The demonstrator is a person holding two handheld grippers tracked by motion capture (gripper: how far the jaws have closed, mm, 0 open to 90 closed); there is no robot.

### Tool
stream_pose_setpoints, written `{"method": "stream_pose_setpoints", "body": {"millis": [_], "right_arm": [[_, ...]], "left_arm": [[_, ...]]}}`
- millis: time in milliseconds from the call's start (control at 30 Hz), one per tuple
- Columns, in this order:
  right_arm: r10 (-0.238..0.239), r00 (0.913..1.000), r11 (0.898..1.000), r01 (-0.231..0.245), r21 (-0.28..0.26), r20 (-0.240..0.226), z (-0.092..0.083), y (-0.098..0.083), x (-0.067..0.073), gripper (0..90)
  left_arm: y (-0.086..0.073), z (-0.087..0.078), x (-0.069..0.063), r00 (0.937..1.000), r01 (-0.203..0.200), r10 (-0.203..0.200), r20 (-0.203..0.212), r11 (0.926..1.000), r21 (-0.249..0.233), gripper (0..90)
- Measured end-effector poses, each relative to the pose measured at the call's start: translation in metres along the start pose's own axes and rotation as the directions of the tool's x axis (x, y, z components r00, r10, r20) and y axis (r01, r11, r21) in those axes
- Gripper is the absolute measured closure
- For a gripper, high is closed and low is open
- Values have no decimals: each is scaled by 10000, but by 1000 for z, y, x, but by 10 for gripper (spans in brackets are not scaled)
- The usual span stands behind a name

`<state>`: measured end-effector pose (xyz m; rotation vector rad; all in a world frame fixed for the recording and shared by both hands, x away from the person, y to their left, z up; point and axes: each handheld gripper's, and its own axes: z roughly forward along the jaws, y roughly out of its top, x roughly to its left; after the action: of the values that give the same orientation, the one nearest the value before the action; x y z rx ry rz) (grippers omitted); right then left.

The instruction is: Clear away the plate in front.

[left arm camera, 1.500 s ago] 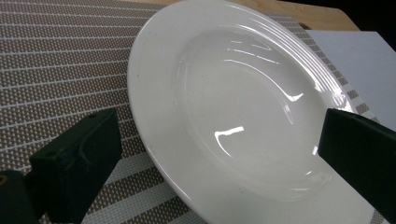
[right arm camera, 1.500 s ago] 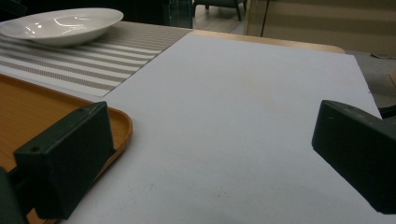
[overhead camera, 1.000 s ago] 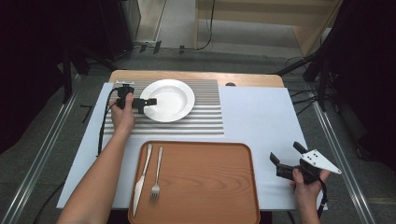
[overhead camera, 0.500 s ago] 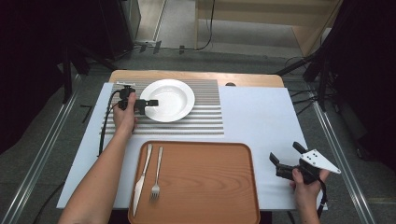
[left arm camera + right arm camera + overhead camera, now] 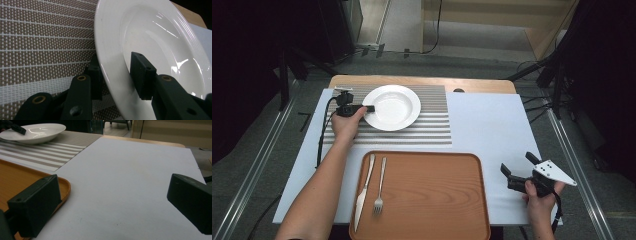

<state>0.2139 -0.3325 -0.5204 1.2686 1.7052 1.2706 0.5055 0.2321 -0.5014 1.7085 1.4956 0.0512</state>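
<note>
Striped mat [image 5: 422,131] bears the plate [image 5: 393,107]; left gripper [image 5: 117,75], jaws just closing, seemingly clamps its rim. Lift level. Right gripper [image 5: 518,169] gapes, idle.

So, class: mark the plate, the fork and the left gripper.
plate [image 5: 393,107], high view, centre of its bowl.
fork [image 5: 380,185], high view, on its handle.
left gripper [image 5: 371,108], high view, jaw tips at the plate's rim.

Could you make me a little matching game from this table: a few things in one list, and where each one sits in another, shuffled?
Things:
1. white plate
2. knife and fork
3. left gripper
4. right gripper

Places:
A. over the white sheet, jaws wide apart
B. jaws either side of the plate's rim
C. on the striped mat
D. on the wooden tray

Pairs: 1-C, 2-D, 3-B, 4-A
</note>
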Motion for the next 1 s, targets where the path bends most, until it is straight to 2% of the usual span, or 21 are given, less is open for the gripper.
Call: {"method": "stream_pose_setpoints", "body": {"millis": [67, 133, 200, 233, 267, 300, 333, 367, 433, 500, 567, 733, 767, 800, 833, 933, 1000], "right_arm": [[-29, 10000, 10000, 29, -7, 7, 0, 0, 0, 0], [-33, 10000, 10000, 33, -5, 7, 0, 0, 0, 0], [-20, 10000, 10000, 20, 0, 16, 0, 0, 0, 0], [-24, 10000, 10000, 24, -3, 9, 1, 0, 0, 0], [-11, 10000, 10000, 11, 9, 12, 1, 0, 0, 0], [-20, 10000, 10000, 20, 12, 21, 1, 0, 0, 0], [-20, 10000, 10000, 20, 12, 21, 1, 0, 0, 0], [-39, 10000, 10000, 39, 42, 18, 1, 0, 1, 0], [-38, 10000, 10000, 38, 43, 19, 1, 0, 1, 0], [-30, 10000, 10000, 30, 20, 22, 1, 0, 0, 0], [-27, 10000, 10000, 27, -5, 6, 0, 0, 0, 0], [11, 10000, 10000, -12, -25, -19, 0, 0, -1, 0], [30, 10000, 10000, -31, -28, -26, 0, 0, -1, 0], [30, 10000, 10000, -31, -28, -26, 0, 0, -1, 0], [29, 10000, 10000, -29, -27, -32, 0, 0, -1, 0], [26, 10000, 10000, -26, -21, -32, 0, 0, -1, 0], [16, 10000, 10000, -16, -30, -38, 0, 0, -1, 0]], "left_arm": [[0, 0, -1, 10000, -69, 69, -48, 10000, -31, 629], [0, -2, -2, 9998, -158, 159, 93, 9998, -107, 640], [0, -5, -3, 9984, -251, 261, 492, 9995, -211, 653], [1, -8, -6, 9968, -471, 486, 641, 9986, -256, 669], [1, -8, -6, 9968, -471, 486, 641, 9986, -256, 679], [1, -10, -10, 9938, -700, 714, 854, 9974, -191, 694], [1, -10, -10, 9938, -700, 714, 854, 9974, -191, 703], [0, -9, -18, 9922, -1117, 1119, 542, 9937, -65, 704], [-1, -7, -21, 9912, -1242, 1241, 460, 9923, -6, 714], [-1, -6, -22, 9944, -940, 945, 480, 9955, -129, 731], [0, -5, -22, 9960, -799, 803, 393, 9967, -122, 728], [0, -6, -26, 9962, -787, 795, 352, 9966, -252, 747], [1, -7, -27, 9967, -607, 625, 515, 9975, -375, 763], [1, -7, -27, 9967, -607, 625, 515, 9975, -375, 779], [2, -9, -30, 9968, -368, 407, 687, 9977, -565, 796], [3, -9, -37, 9970, -424, 474, 613, 9959, -802, 818], [4, -10, -43, 9981, -463, 499, 369, 9947, -916, 819]]}}
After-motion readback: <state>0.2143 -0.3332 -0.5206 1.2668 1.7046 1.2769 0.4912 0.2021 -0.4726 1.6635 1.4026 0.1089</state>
